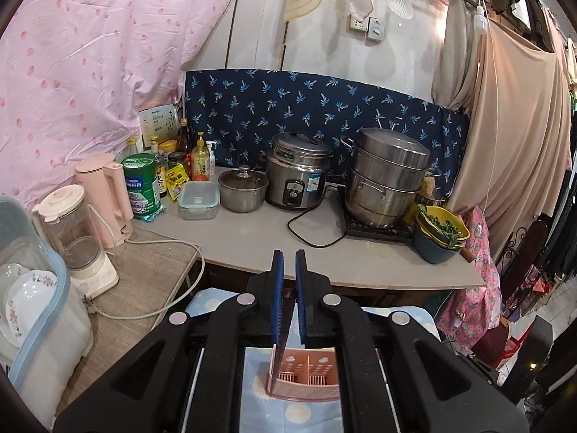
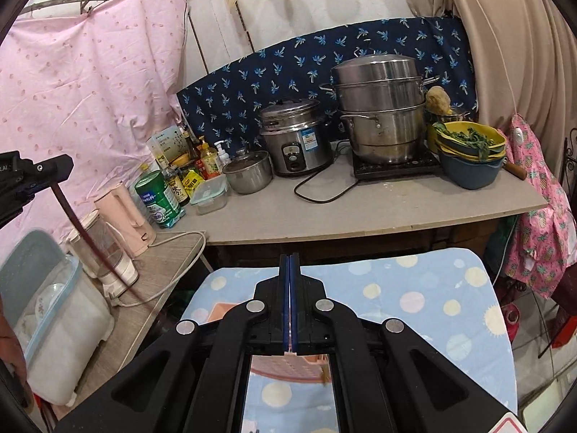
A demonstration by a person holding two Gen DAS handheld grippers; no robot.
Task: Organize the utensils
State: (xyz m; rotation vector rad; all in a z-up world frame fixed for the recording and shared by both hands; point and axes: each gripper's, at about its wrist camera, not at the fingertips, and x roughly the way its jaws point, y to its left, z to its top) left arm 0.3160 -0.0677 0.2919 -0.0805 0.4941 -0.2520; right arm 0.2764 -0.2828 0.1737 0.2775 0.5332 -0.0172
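Observation:
A pink slotted utensil holder (image 1: 304, 375) stands on a blue dotted cloth (image 2: 414, 299), right below my left gripper (image 1: 289, 281). The left gripper's blue pads stand a little apart, closed on a thin dark stick-like utensil (image 2: 77, 232) that hangs down from it, as the right wrist view shows at the left edge. My right gripper (image 2: 289, 288) is shut with its pads together and nothing between them, above the cloth, with the holder (image 2: 288, 368) under its body.
A grey counter (image 1: 252, 238) behind holds a rice cooker (image 1: 297, 171), a stacked steamer pot (image 1: 386, 176), a small lidded pot (image 1: 242, 186), bottles and a bowl of greens (image 1: 438, 231). A blender (image 1: 81, 234), a pink kettle (image 1: 106, 198) and a dish bin (image 1: 32, 288) stand left.

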